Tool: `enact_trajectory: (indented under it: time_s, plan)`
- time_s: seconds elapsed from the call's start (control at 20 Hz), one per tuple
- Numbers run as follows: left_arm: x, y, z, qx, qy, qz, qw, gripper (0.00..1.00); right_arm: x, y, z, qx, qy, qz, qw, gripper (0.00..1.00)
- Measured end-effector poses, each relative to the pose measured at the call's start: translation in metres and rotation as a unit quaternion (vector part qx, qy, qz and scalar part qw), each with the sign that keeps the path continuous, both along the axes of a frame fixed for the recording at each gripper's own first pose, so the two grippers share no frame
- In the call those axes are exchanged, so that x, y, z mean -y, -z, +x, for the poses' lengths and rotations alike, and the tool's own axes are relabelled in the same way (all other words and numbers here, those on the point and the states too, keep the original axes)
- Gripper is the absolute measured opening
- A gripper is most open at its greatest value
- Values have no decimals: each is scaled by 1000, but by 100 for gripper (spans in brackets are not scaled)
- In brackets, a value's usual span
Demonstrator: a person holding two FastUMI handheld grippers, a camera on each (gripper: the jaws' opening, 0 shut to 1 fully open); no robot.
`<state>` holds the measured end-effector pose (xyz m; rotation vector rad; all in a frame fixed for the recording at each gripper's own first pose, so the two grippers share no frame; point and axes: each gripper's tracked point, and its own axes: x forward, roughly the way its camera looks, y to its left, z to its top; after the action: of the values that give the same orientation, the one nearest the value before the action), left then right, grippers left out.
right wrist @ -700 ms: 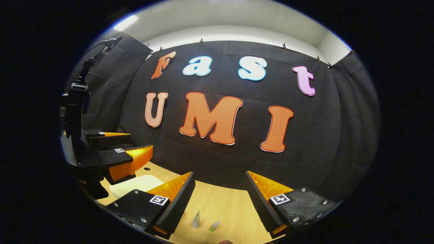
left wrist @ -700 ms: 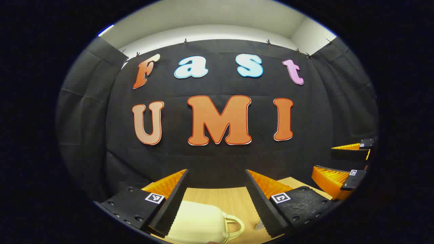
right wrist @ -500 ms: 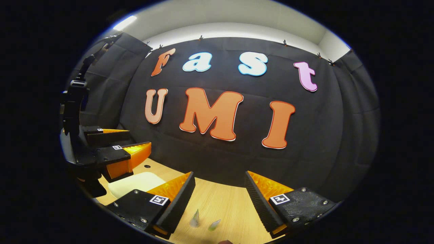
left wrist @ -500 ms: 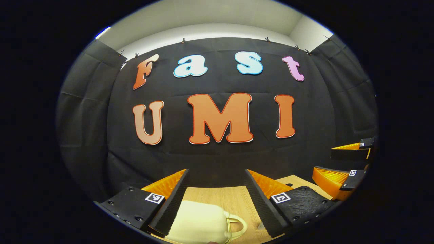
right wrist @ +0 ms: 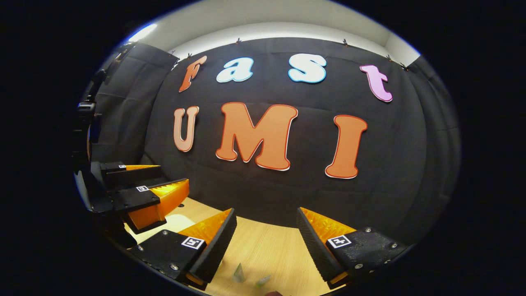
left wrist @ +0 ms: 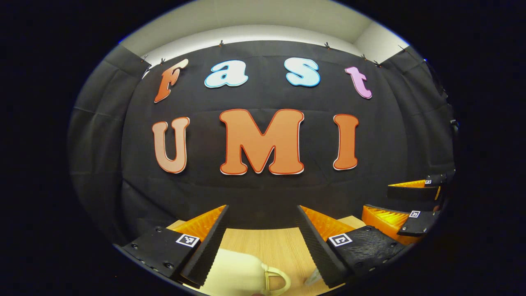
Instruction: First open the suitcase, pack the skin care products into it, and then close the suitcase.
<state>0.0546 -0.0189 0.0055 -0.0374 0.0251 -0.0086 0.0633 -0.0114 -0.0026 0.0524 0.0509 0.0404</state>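
The little cream suitcase is sitting low down on the wooden table, just under and in front of the left gripper. It is lying nearer that gripper's left finger, and part of it is hiding under that finger. Its looped handle is sticking out toward the right finger, so the case is lying sideways across the gripper, not pointing away from it. The case is looking shut, though not all of it is showing.

The left gripper is the nearer one to the suitcase. Its two fingers are spread wide apart. They are holding nothing and touching nothing; they are hanging above the case. To open the case, this gripper probably has to tip down and reach in toward it.

The right gripper is also spread wide and holding nothing. Below it and between its fingers, two small pale pointed things are standing on the table. They may be the tops of skin care products, but they are too small to tell. The left gripper is sitting off to the right gripper's left side, with a pale bit of the suitcase just under it.
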Motion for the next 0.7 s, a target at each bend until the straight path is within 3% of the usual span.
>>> enact_trajectory:
  time_s: [0.45, 0.7]
  plan:
    - [-15, -19, -1, 7, -13, -53, 998, 99, 22, 10, -19, -20, 22, -9, 1000, 93]
    - [-25, 15, -3, 2, -23, 35, 999, 96, 32, 11, -30, -16, 36, -25, 999, 93]
